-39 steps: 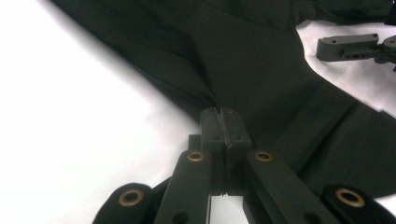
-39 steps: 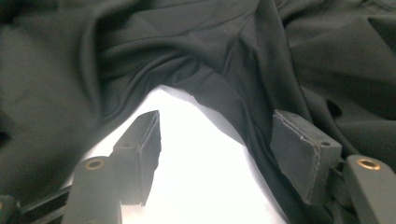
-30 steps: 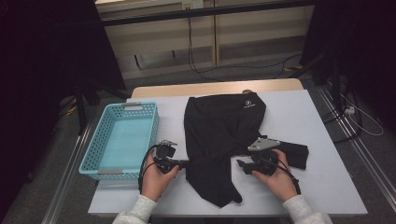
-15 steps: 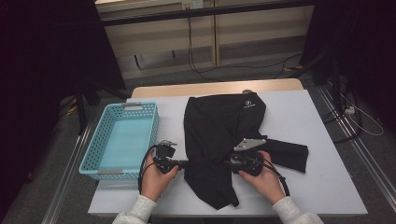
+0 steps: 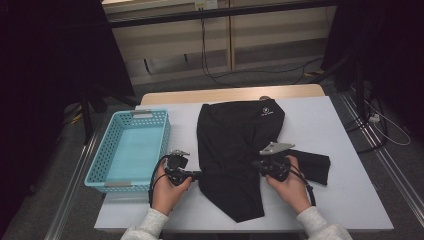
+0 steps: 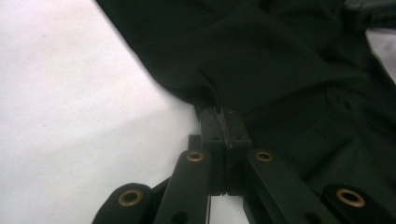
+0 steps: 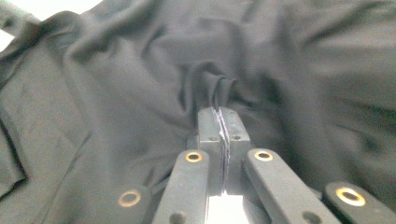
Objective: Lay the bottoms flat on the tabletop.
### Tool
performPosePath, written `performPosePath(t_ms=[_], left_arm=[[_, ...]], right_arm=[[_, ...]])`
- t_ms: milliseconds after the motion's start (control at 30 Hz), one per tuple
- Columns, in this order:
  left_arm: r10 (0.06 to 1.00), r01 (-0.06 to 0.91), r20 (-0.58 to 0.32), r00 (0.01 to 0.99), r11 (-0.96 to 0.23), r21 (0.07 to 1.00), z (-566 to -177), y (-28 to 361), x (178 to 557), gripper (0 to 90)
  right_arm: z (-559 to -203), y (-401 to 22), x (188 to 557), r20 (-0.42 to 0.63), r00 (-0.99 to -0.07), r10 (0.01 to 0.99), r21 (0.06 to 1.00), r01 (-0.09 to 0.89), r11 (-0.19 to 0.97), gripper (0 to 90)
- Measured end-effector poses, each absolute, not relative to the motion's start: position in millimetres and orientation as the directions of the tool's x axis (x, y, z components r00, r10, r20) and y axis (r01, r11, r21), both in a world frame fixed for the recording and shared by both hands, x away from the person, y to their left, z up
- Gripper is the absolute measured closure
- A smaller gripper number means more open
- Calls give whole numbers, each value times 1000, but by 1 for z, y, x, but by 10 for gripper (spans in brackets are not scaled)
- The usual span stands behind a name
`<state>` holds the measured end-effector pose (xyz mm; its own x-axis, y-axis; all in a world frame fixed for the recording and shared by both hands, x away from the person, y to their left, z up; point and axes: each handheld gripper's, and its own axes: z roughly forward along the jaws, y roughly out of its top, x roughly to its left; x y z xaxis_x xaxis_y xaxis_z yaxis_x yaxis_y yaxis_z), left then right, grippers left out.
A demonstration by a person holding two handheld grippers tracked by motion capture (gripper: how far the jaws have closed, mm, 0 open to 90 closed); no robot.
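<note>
The black garment (image 5: 235, 150) lies flat on the white desk (image 5: 345, 200), between the two hands and just right of the basket (image 5: 131, 150). It is a soft, matte knit, wide at the far end and narrowing to a rounded point at the near edge of the desk. A small white logo (image 5: 265, 111) sits near its far right corner. A narrower strip of the same dark cloth runs out to the right, under the right hand; whether it is a sleeve or a separate piece cannot be settled from the high view.

The left gripper (image 6: 223, 116) is clenched on the garment's left edge, where cloth meets bare desk; a thin fold is pinched between its jaws. The right gripper (image 7: 223, 116) has just been closing and now pinches a raised pleat in the middle of the fabric, with shallow creases radiating from the pinch. In the high view, both hands rest low on the desk, the left gripper at the garment's left border and the right gripper on its right part.

The basket is turquoise plastic, rectangular, with perforated lattice walls and a smooth floor. The desk surface is smooth and white, with a wooden band along the far edge.
</note>
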<state>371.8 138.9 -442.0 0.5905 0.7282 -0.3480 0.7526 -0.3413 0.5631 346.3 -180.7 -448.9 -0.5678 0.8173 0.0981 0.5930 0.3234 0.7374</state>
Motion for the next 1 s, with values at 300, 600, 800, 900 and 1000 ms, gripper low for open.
performPosePath(t_ms=[300,600,800,900,1000], left_arm=[[731,749,-338,593,-346,564,-442,140,373,900],[743,750,-353,568,-292,593,-448,134,388,900],[725,720,-339,599,-302,625,-451,127,389,898],[725,722,-339,600,-308,619,-451,128,388,864],[715,710,-332,615,-318,629,-449,129,387,683]], right_arm=[[-453,-182,343,65,-579,812,730,583,357,896],[-451,-184,349,-1,-541,841,748,558,360,897],[-456,-192,352,-46,-515,856,767,531,360,875],[-454,-190,348,-48,-513,857,770,528,359,777],[-445,-183,338,-35,-551,834,788,498,362,677]])
